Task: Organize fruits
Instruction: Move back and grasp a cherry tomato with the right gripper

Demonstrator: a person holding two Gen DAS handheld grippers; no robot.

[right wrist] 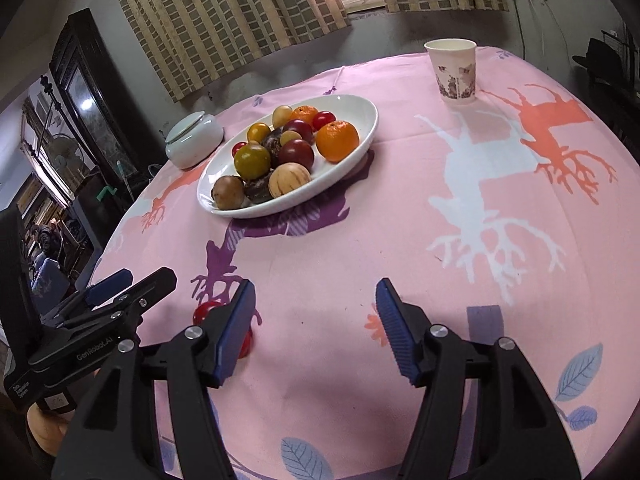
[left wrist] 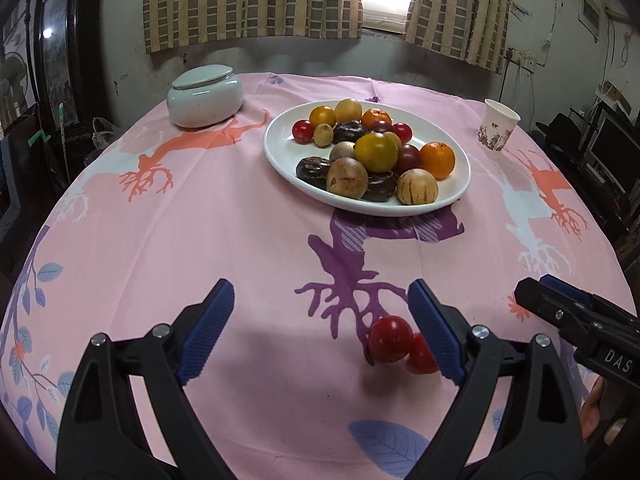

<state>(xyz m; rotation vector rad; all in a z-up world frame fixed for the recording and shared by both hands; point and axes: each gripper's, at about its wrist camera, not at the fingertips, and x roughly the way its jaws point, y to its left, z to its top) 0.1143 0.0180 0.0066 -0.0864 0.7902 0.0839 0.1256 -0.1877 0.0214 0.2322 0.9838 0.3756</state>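
Near edge of table: two red tomatoes (left wrist: 400,344) lie loose on the pink cloth (left wrist: 248,240), touching each other, well apart from the plate (left wrist: 280,148).
Left gripper (left wrist: 322,332): jaws spread wide, holding nothing; the tomatoes sit just inside its right-hand finger, the rear one partly hidden behind the blue pad.
Right gripper (right wrist: 316,328): also wide open and empty, hovering over bare cloth; the tomatoes peek out behind its left finger.
Plate: white, oval, shallow-rimmed, glossy; piled with oranges, a yellow-green tomato, dark plums, pale striped melon-like fruit, small red tomatoes, and dark ring shapes that look like chocolate doughnuts.
Step in hand (judgement): picking the loose tomatoes up for sorting; most fruit is on the plate, so much of the task looks unstarted.
How to do it well: shift the left gripper sideways so the front tomato sits midway between the pads, not hugging one finger; lower until the pads bracket its widest part; close gently. Take one at a time, since the second may roll when its neighbour lifts.
Textures: tomatoes smooth, round, shiny, likely soft-skinned and slippery; ribbed blue pads should help grip. Cloth is thin and printed with deer shapes, may wrinkle if dragged.
Other items: lidded pale-green ceramic jar (left wrist: 205,96) at far left; patterned paper cup (left wrist: 498,126) at far right, upright.
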